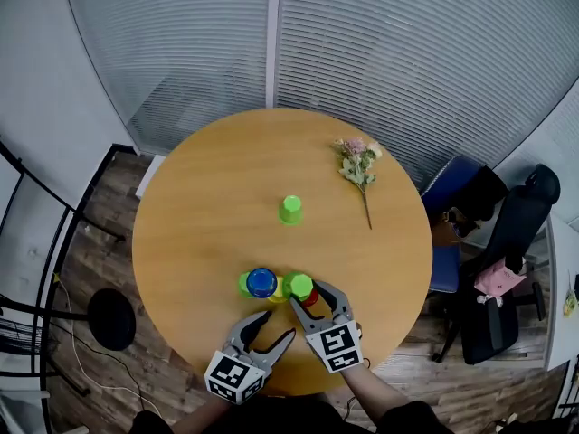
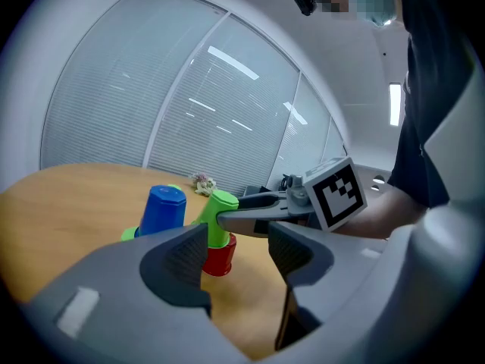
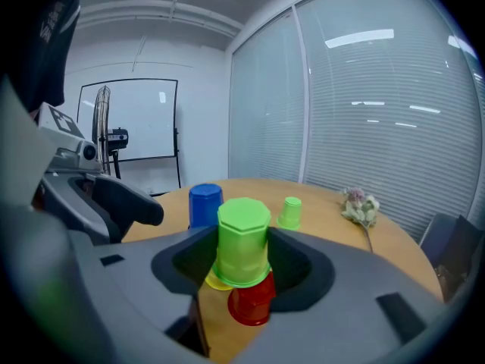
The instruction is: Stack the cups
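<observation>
From where I stood, the round wooden table (image 1: 213,174) carried a cluster of upturned cups near the person's edge. From overhead, the right gripper (image 1: 308,295) had its fingers on either side of the green cup (image 1: 301,285), but that view showed little more than the cup's top and a sliver of the red cup (image 1: 312,299) beneath it.

The right gripper view settled the grip. Both jaws stood fairly wide and pressed the green cup's sides, holding it over the red cup, with a yellow cup (image 3: 214,281) peeking out behind.

Only the left gripper view showed the lean. There the green cup sat tilted on top of the red cup, which stood on the tabletop. That view also showed the blue cup (image 2: 162,208) perched on a bottom green cup (image 2: 130,233), just beside the pair.

The left gripper (image 1: 279,324) hovered near the table edge, jaws wide apart with nothing between them.

A lone green cup (image 1: 290,209) stood upside down near the table's middle, well apart from the cluster. A sprig of flowers (image 1: 357,163) lay toward the far right. A whiteboard (image 3: 129,120) appeared in the right gripper view alone.
</observation>
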